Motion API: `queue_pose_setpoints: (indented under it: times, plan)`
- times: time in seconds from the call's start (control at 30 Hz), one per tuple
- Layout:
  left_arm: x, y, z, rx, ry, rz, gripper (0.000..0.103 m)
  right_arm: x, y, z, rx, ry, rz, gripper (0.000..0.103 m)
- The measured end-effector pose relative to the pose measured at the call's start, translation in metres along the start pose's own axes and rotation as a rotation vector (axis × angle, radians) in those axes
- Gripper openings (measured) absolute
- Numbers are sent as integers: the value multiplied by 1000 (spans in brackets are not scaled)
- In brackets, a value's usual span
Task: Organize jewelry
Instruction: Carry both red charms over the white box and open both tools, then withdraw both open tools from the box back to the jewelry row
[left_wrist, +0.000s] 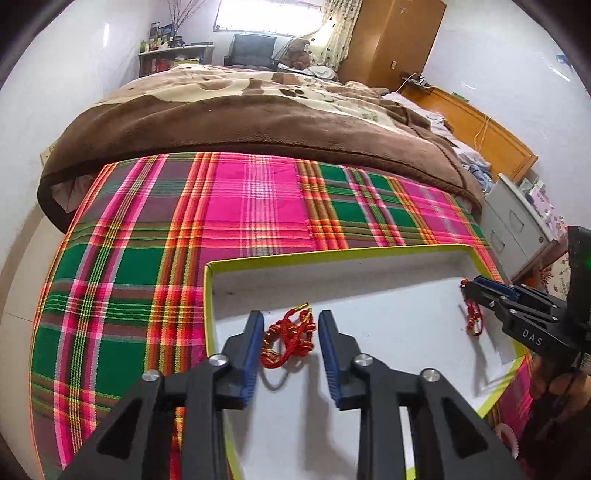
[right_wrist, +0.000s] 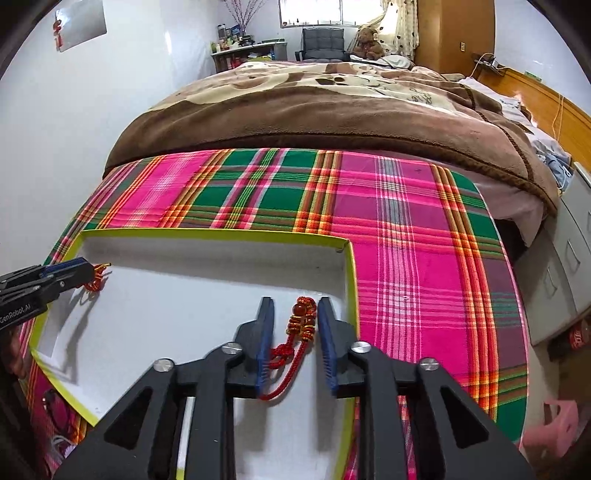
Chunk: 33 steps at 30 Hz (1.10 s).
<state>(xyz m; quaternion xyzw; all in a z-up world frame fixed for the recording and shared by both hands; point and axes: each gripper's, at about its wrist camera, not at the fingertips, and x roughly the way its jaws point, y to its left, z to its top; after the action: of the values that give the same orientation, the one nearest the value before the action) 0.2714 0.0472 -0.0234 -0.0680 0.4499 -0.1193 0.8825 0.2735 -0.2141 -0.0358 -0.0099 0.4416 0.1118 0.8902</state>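
We see the left gripper (left_wrist: 290, 330) with its jaws spread, and a red corded ornament (left_wrist: 288, 339) lies loose on the white floor of the box between them, touching no pad. The right gripper (right_wrist: 295, 321) also stands with jaws spread around a second red cord ornament with amber beads (right_wrist: 301, 325), which rests on the floor of the same box (right_wrist: 214, 233). This piece lies near the box's right wall, the first near its left wall. Between them the floor is bare. The box sits on a plaid cloth (right_wrist: 406, 240), beyond it a brown blanket (left_wrist: 240, 122).
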Motion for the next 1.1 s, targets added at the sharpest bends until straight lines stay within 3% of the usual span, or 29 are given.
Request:
queue_pose_setpoints:
  times: [0.13, 0.3, 0.57, 1.1]
  plan:
    - [-7, -2, -1, 3, -6, 10, 32, -7, 2, -1, -3, -15, 0, 35]
    - [-27, -5, -4, -1, -36, -4, 38, -22, 5, -4, 0, -44, 15, 36]
    - [-66, -18, -19, 23, -77, -14, 38, -58, 8, -19, 17, -92, 31, 36]
    - [-123, -14, -93, 7, -127, 14, 38, -106, 0, -90, 68, -104, 69, 37]
